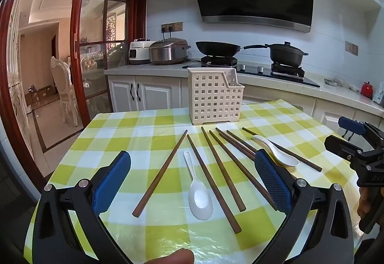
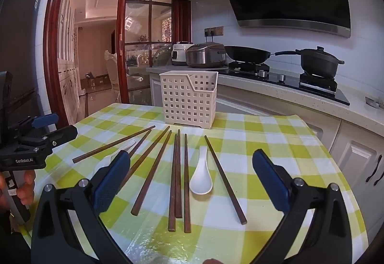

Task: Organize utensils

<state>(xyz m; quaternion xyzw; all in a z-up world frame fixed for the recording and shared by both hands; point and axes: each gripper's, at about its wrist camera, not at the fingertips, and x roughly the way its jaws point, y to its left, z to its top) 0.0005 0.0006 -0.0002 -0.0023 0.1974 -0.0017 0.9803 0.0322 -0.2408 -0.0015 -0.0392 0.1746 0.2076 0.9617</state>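
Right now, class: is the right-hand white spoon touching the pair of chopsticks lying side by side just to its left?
Apart. The right wrist view shows checked tablecloth between the white spoon and the chopstick pair along its whole length.

A tabletop (image 1: pixel 120 134) covered in a glossy yellow-green and white checked cloth filled the lower half of both views. At its far edge, upper centre of the frame, stood an upright cream plastic basket (image 1: pixel 213 96) with square perforations. In front of it, mid-frame, dark brown wooden chopsticks (image 1: pixel 216 168) lay fanned out, some touching. Two white ceramic soup spoons rested among them: one (image 1: pixel 199 194) at centre, another (image 1: pixel 278 151) to the right.
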